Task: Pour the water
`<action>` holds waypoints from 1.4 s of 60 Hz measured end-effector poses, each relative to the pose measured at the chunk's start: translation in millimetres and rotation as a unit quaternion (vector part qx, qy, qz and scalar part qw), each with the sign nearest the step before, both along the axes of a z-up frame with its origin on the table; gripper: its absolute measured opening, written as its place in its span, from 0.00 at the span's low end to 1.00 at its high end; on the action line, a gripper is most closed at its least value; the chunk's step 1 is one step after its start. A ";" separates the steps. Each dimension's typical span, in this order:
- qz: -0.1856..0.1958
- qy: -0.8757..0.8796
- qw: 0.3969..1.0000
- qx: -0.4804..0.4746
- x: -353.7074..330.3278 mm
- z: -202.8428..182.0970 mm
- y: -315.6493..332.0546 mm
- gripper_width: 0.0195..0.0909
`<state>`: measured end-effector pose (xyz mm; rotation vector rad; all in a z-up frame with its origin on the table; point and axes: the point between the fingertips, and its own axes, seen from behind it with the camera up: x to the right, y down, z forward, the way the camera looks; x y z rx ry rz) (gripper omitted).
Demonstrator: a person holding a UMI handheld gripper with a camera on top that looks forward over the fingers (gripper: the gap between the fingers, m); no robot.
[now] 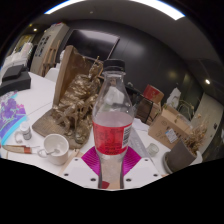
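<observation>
Cluttered white tabletop [40, 95], dim room behind, with a light-coloured panel and dark wall beyond the bench. You have the clear plastic bottle with red liquid in its lower half and a pale cap [112, 118] standing upright between the magenta finger pads [96, 158], close ahead of the camera. The gripper [111, 162] appears clamped on the bottle's lower body, both pads hugging its sides with no gap that can be made out; treat that as probable, not certain. A small white cup [56, 148] sits on the table just to the left of the bottle, the likely receiver. A brown, irregular wooden-looking sculpture [78, 95] stands behind the cup, and brown cardboard boxes [165, 125] lie to the right. For the step in hand: keep the grip low but firm, carry the bottle neck over the cup before tilting, and tilt slowly, since the liquid sits low and will arrive late, then quickly. Check the cap first; it looks fitted, and nothing pours through it. Hidden or unclear: the bottle's base and whether it rests on the table, the fingertips themselves, the cup's contents, and small items near the table's left edge.
</observation>
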<state>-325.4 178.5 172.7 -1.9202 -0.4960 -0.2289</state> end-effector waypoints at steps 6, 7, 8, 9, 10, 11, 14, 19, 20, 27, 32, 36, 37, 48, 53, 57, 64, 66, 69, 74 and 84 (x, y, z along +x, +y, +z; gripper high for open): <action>0.009 0.101 0.995 -0.010 -0.3 -17.2 5.0 0.05; 0.011 0.112 0.994 -0.011 -1.3 -19.4 4.4 0.05; 0.013 0.123 0.992 -0.014 -2.4 -23.3 6.6 0.05; 0.015 0.132 0.991 -0.016 -1.9 -26.9 7.7 0.05; 0.017 0.140 0.990 -0.018 -1.6 -30.6 8.8 0.05; 0.019 0.148 0.989 -0.019 -1.6 -34.1 9.8 0.05; 0.025 0.173 0.984 -0.024 0.8 -43.9 10.6 0.05; 0.024 0.195 0.980 -0.029 -0.9 -61.3 14.5 0.06; 0.026 0.199 0.979 -0.031 2.1 -64.8 14.4 0.06; 0.030 0.199 0.979 -0.036 3.0 -87.7 13.6 0.06; 0.037 0.204 0.977 -0.043 2.7 -100.4 11.0 0.08; 0.042 0.207 0.976 -0.042 2.1 -106.6 8.7 0.12; 0.043 0.207 0.977 -0.032 2.1 -105.8 9.9 0.15; 0.033 0.204 0.978 -0.032 6.7 -108.9 4.2 0.37; 0.014 0.213 0.975 -0.055 10.9 -113.0 -3.5 0.73; 0.002 0.221 0.973 -0.064 13.9 -106.5 -14.0 0.94; -0.022 0.207 0.975 -0.079 19.4 -87.6 -49.7 0.92; -0.030 0.200 0.976 -0.083 22.8 -79.3 -64.8 0.92; -0.047 0.195 0.976 -0.091 23.1 -67.9 -92.4 0.93; -0.069 0.204 0.970 -0.109 18.4 -46.2 -147.1 0.92; -0.103 0.206 0.964 -0.130 10.5 -3.1 -265.0 0.93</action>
